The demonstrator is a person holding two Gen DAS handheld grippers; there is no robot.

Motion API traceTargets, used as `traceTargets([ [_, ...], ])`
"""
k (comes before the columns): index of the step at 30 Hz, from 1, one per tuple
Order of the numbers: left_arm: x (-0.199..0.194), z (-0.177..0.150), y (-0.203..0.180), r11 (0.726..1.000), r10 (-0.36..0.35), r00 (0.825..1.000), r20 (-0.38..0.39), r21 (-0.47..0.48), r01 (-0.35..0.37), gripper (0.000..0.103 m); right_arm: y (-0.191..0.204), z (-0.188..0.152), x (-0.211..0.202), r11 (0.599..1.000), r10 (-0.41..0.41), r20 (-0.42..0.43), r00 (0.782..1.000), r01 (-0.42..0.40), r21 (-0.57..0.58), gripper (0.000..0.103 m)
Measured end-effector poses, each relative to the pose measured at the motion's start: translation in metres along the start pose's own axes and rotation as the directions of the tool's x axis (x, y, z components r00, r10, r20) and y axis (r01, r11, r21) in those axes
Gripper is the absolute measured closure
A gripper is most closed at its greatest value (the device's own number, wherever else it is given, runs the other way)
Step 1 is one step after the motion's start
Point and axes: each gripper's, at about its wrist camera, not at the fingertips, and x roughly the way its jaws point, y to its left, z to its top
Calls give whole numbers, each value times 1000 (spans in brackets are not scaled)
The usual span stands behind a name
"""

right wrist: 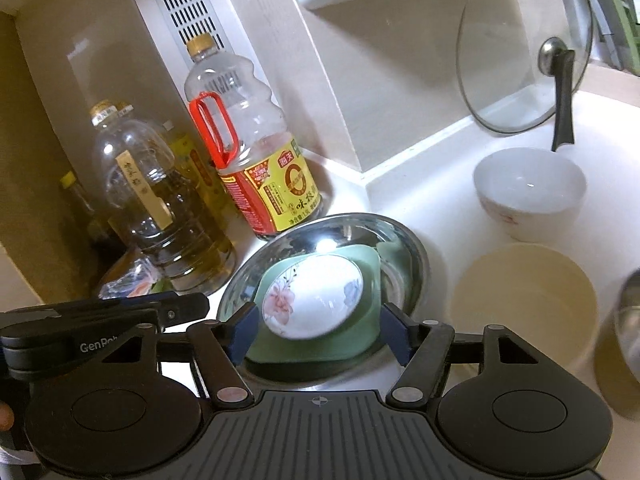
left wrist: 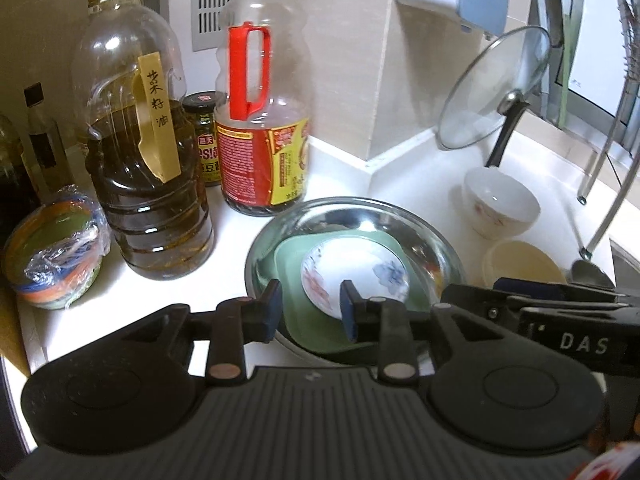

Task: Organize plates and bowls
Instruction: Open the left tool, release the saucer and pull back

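Stacked on the white counter [right wrist: 420,200]: steel basin [right wrist: 400,240] at the bottom, green squarish plate [right wrist: 360,336] inside it, small white flowered dish [right wrist: 314,296] on top of the plate. Same stack in the left wrist view: steel basin [left wrist: 360,212], green plate [left wrist: 292,256], flowered dish [left wrist: 352,276].

Left gripper [left wrist: 310,308] spread apart over the near rim of the basin, blue-padded fingers [left wrist: 274,308] clamping nothing, one finger in front of the dish, the other at the plate's near-left edge. Contact impossible to judge.

Right gripper [right wrist: 316,332] spread wide, fingers [right wrist: 394,334] flanking the green plate on both sides near its front corners, apparently not pressed against it.

To the right of the basin, well apart: white bowl [right wrist: 528,188] with a small floral mark, standing upright; just in front of it, cream bowl [right wrist: 524,300], also upright. Behind them, glass lid [right wrist: 520,48] leaning against the wall, black handle [right wrist: 562,100] pointing down toward the white bowl.

Left of the basin: soy sauce bottle [right wrist: 256,152] with a red handle, just behind the rim; large oil bottle [left wrist: 144,152] with a paper label; small jar [left wrist: 206,136] between the two; plastic-wrapped stack of coloured bowls [left wrist: 56,248] near the counter's left edge.
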Motion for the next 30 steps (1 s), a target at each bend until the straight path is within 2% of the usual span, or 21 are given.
traceTargets([
  [3,-10,-8,-12,1000,2,1000,2,19,-2,70,-4,-8,-17,1000,-1,5,1000,1,4,32],
  [8,-23,-19,-37,999,-35,999,-31,26,36,69,-19,-21,-49,999,-8,28,1000,7,35,31],
  [13,-34,-28,-68,996,-71,996,-50,46,73,68,-42,-30,-81,994,-22,25,999,19,106,31],
  [14,-37,-29,-74,995,-103,989,-106,4,104,68,-46,-32,-88,993,-29,24,999,26,113,31],
  [18,-49,-34,-99,992,-119,987,-108,14,122,67,-61,-40,-113,992,-77,18,997,75,98,31],
  [23,-66,-41,-126,988,-152,982,-110,1,153,67,-80,-51,-143,989,-92,8,996,91,114,31],
  [30,-87,-55,-165,989,-143,984,-107,20,146,67,-100,-63,-179,989,-113,6,994,112,99,30],
])
